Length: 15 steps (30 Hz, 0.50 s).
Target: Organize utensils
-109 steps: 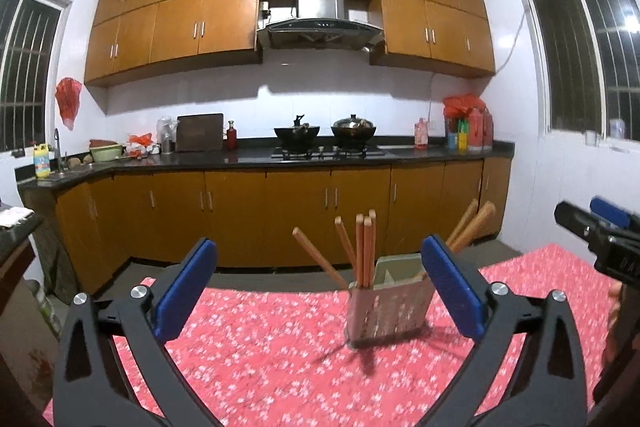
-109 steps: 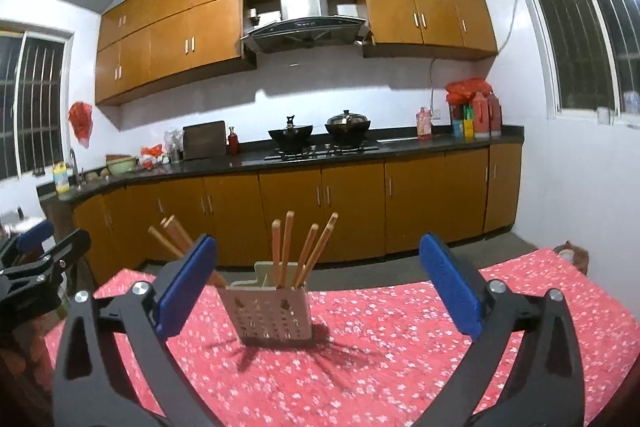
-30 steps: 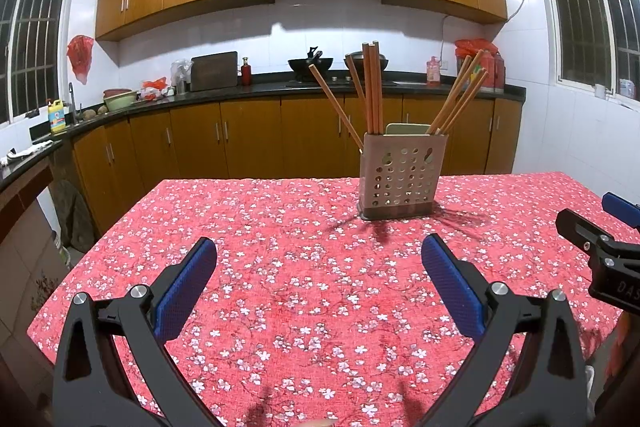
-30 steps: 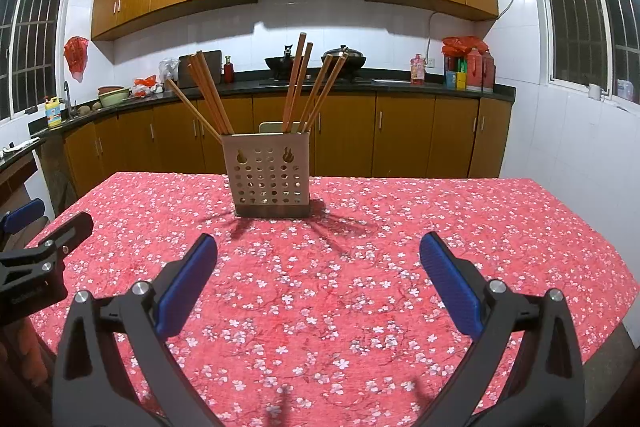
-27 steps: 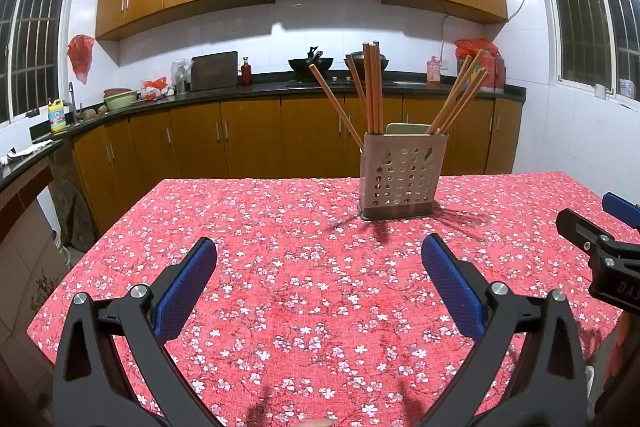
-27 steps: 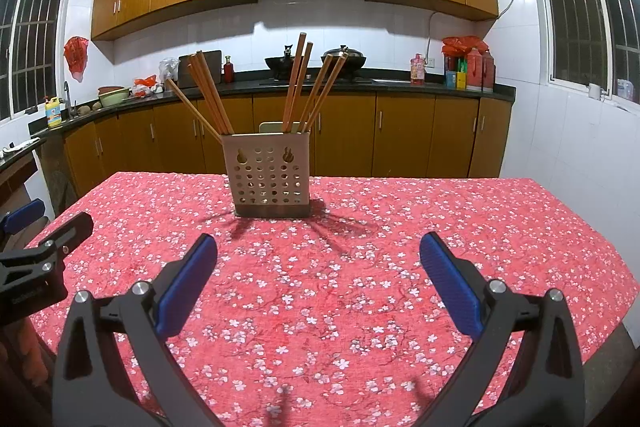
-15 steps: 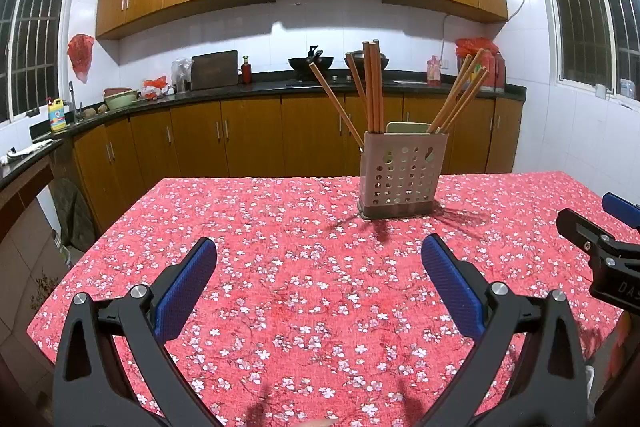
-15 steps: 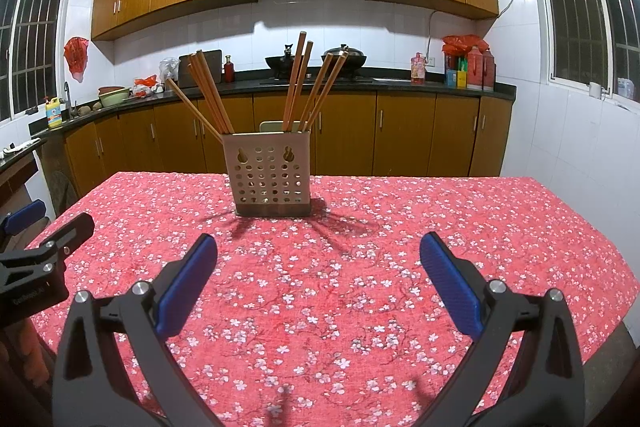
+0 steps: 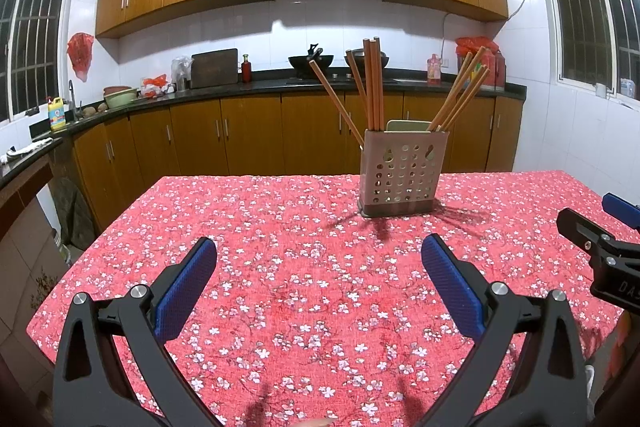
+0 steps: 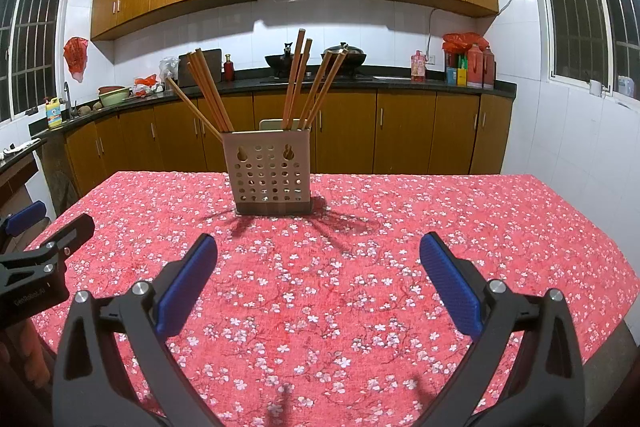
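Note:
A pale perforated utensil holder (image 9: 402, 173) (image 10: 271, 171) stands upright on the red floral tablecloth (image 9: 280, 267) (image 10: 400, 227), toward the far side. Several wooden chopsticks (image 9: 372, 83) (image 10: 296, 79) lean out of its top in fanned groups. My left gripper (image 9: 318, 285) hovers open above the near part of the table, well short of the holder, nothing between its blue pads. My right gripper (image 10: 318, 283) is likewise open and empty, also well back from the holder. Each gripper shows at the edge of the other's view.
Behind the table runs a dark kitchen counter (image 9: 260, 87) with wooden cabinets, a wok and a pot on the stove, bottles and a cutting board. Windows flank both sides. The table's edges drop off at left (image 9: 52, 299) and right (image 10: 616, 267).
Since 3.6 s ago both grippers rose and drew back from the holder, so more tablecloth shows. Over the last second nothing has visibly moved.

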### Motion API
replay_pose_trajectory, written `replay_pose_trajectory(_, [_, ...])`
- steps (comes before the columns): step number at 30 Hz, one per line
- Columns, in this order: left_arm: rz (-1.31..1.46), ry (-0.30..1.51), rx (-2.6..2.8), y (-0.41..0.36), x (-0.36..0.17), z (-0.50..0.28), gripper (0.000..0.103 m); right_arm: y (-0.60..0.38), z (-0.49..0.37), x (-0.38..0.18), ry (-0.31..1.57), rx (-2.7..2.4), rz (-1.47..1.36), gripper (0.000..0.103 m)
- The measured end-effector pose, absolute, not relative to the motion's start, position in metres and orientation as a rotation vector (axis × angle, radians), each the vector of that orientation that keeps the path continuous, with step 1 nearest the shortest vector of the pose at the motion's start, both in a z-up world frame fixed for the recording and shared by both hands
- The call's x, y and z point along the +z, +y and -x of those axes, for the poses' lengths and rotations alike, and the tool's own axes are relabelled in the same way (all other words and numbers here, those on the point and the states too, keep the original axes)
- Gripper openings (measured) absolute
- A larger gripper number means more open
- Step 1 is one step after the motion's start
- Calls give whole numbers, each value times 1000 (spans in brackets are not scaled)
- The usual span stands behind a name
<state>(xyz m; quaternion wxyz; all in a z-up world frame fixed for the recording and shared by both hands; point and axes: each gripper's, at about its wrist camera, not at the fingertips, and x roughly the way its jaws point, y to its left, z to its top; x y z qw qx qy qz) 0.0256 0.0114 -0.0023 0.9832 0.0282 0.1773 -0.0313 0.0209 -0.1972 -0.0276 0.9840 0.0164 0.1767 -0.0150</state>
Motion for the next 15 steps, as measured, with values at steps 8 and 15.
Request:
replay_pose_trajectory(8, [-58,357,-64,11,-2,-26,101,-198,-21,-29,356,-29,-34,99])
replay_pose_trajectory(15, [-57,358,-63,11,-1,-26,101,-199,-21,-28,357,-29,-34,99])
